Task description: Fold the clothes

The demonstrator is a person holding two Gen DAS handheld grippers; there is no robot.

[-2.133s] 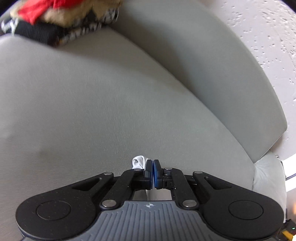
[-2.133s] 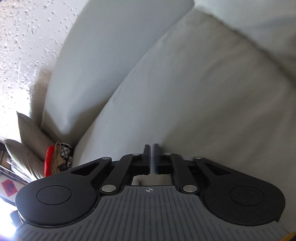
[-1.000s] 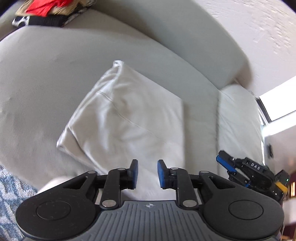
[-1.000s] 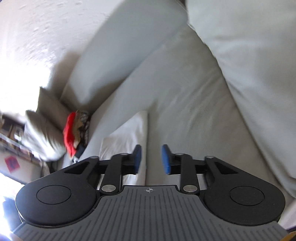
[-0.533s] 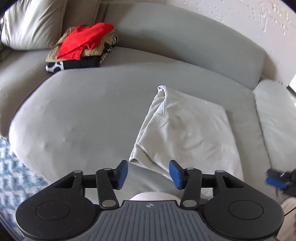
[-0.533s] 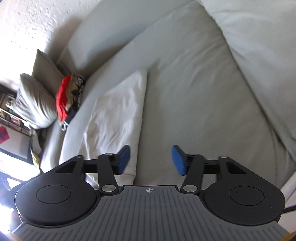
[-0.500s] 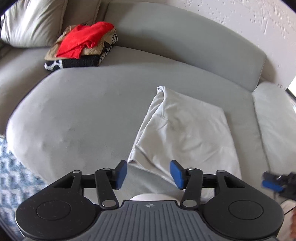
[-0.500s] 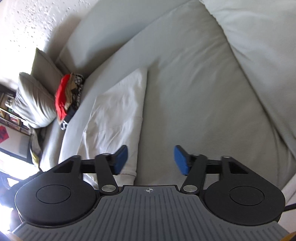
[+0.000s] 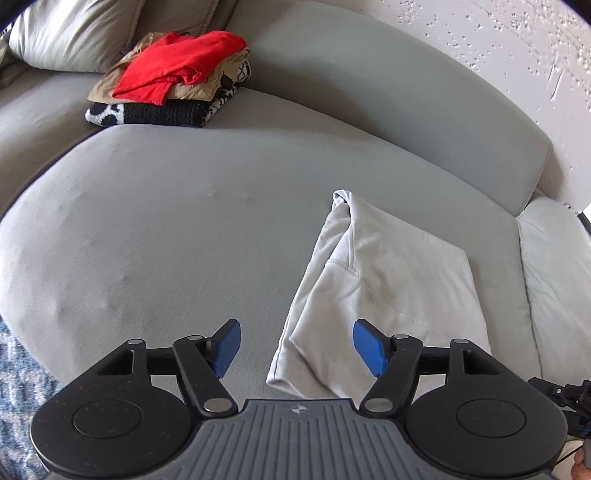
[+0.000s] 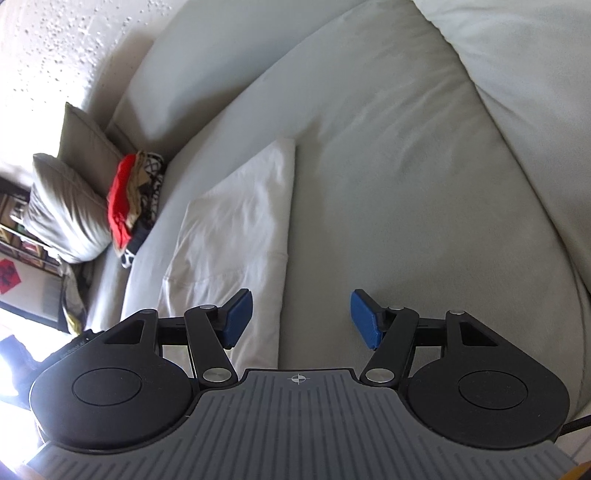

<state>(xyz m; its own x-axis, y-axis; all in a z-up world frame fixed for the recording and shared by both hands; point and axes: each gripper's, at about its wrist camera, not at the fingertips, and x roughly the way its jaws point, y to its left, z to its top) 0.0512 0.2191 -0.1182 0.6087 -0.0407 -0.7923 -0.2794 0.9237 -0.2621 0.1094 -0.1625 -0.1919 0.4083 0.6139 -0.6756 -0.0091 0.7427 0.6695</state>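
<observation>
A folded white garment [image 9: 388, 280] lies flat on the grey sofa seat [image 9: 166, 229]. My left gripper [image 9: 296, 349] hovers over the garment's near left corner, its jaws still opening, blue pads clear of the cloth. In the right wrist view the same white garment [image 10: 240, 225] lies left of centre. My right gripper [image 10: 298, 318] is open above the garment's right edge and the bare seat [image 10: 406, 184], gripping nothing.
A stack of folded clothes [image 9: 173, 81], red on top, sits at the back left by a beige cushion [image 9: 85, 33]. The sofa backrest [image 9: 388, 96] curves behind. A pale cushion [image 9: 554, 266] lies right. A blue patterned rug [image 9: 18, 387] shows bottom left.
Both grippers let go of the white garment, opened wide and drew back from it. The garment now lies folded on the seat, and the stack of clothes has come into view.
</observation>
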